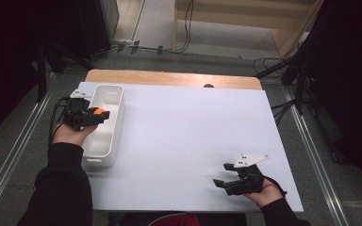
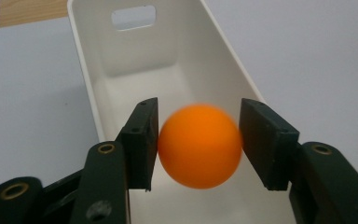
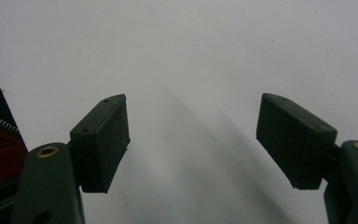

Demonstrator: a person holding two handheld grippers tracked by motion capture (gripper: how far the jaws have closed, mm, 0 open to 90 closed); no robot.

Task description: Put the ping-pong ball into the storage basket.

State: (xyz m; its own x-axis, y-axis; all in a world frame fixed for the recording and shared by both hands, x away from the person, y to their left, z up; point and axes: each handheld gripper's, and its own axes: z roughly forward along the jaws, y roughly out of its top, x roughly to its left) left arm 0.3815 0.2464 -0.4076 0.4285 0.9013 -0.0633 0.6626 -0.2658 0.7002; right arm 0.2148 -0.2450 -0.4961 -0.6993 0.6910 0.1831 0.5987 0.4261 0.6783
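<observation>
An orange ball [image 2: 199,145] sits between the jaws of my left gripper [image 2: 199,102], above the inside of a long white bin [image 2: 93,70]. The ball is blurred while the jaws are sharp; the left pad [image 2: 142,140] is at its side and the right pad [image 2: 261,140] stands just off it. From above, the left gripper [image 1: 104,114] and ball [image 1: 99,112] hang over the bin [image 1: 104,141] at the table's left. My right gripper [image 1: 220,174] rests near the front right, open and empty over bare white table [image 3: 193,100].
The white table top [image 1: 184,141] has a wooden strip [image 1: 169,77] along its far edge. The bin's end wall has a handle slot [image 2: 134,17]. Something red [image 1: 169,219] lies at the near edge. Cables and dark stands surround the table on the floor.
</observation>
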